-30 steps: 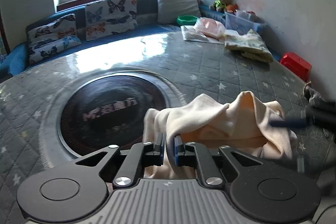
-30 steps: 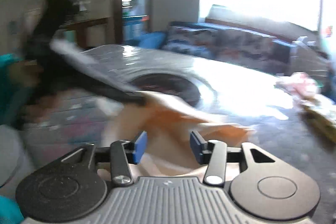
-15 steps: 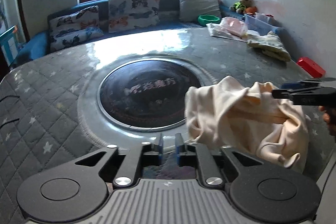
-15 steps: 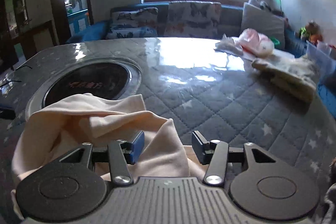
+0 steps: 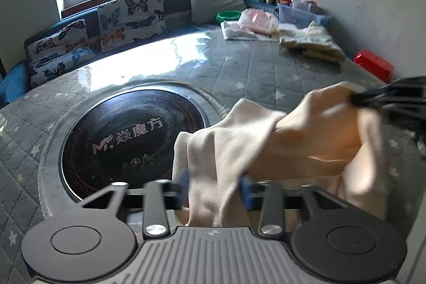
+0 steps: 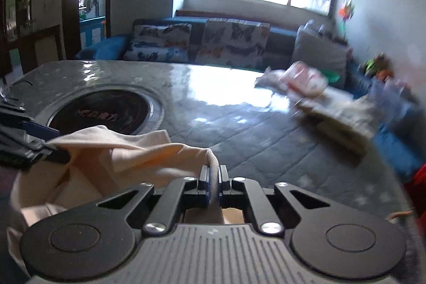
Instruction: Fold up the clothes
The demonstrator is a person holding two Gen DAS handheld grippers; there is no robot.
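A cream garment (image 5: 266,145) is bunched up and held above the quilted table (image 5: 253,71), at the near right in the left wrist view. My left gripper (image 5: 214,190) is open, its blue pads blurred, and a fold of the garment hangs between them. My right gripper (image 6: 212,177) is shut on a rolled edge of the garment (image 6: 127,151). In the left wrist view the right gripper (image 5: 356,97) pinches the cloth's top right corner. In the right wrist view the left gripper (image 6: 53,145) sits at the garment's left end.
A black round hotplate (image 5: 127,135) is set into the table's middle. At the far right lie a yellowish pile of clothes (image 5: 311,44) and a pink bag (image 5: 255,20). A red box (image 5: 372,65) is by the wall. A sofa with butterfly cushions (image 5: 130,15) runs behind.
The right gripper was open over the garment and has shut on its edge. The left gripper was shut and empty and has opened around a fold. The garment has been lifted.
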